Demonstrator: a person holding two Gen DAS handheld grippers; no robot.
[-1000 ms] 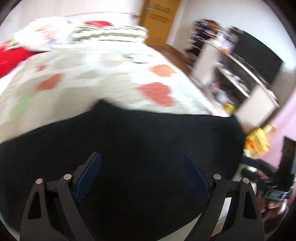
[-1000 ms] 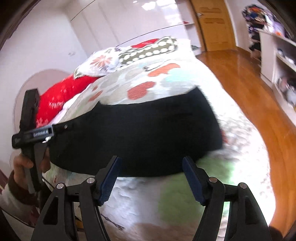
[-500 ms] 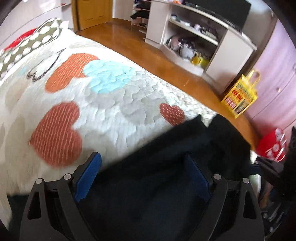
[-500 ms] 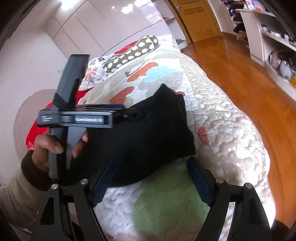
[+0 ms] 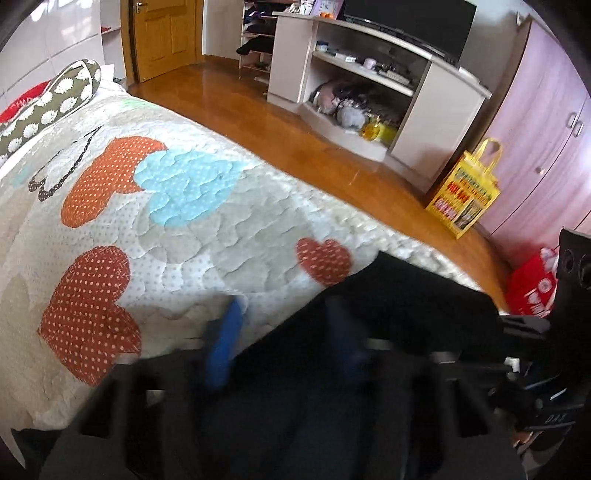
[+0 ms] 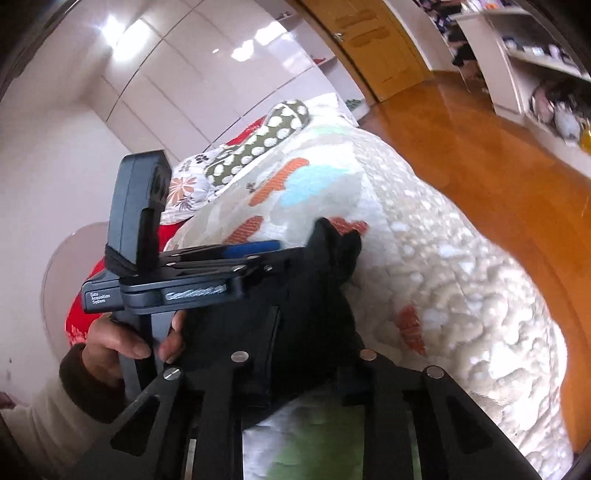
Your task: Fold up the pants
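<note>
Left wrist view, near edge: left gripper [image 5: 284, 339] blurred; its two blue pads [image 5: 225, 343] stand a narrow gap apart. Black pants [image 5: 406, 306] fill the frame from 5 to 8 o'clock, and the cloth runs between the pads. Whether they actually pinch it, cannot tell through the blur.

Right wrist view, near edge: right gripper [image 6: 306, 376] with fingers drawn close together; dark fabric of the pants [image 6: 314, 295] bunched between them, so it grips the cloth. Fingertips themselves hidden in the black cloth.

At 9 o'clock in that view, the left gripper [image 6: 273, 249] seen side-on, a blue pad [image 6: 251, 248] showing above the fabric edge, a hand [image 6: 118, 339] wrapped on its handle.

Pants lie heaped near the foot corner of the bed, on a quilt [image 5: 166, 206] patterned with orange and blue hearts.

Farther, 10 to 11 o'clock: spotted olive pillow [image 5: 48, 107] at the head of the bed.

Beyond the bed, 12 to 2 o'clock: wooden floor [image 5: 288, 136], shelf unit [image 5: 369, 88] with clutter, yellow bag [image 5: 465, 195] by a wardrobe, wooden door [image 5: 162, 33] at the back.
</note>
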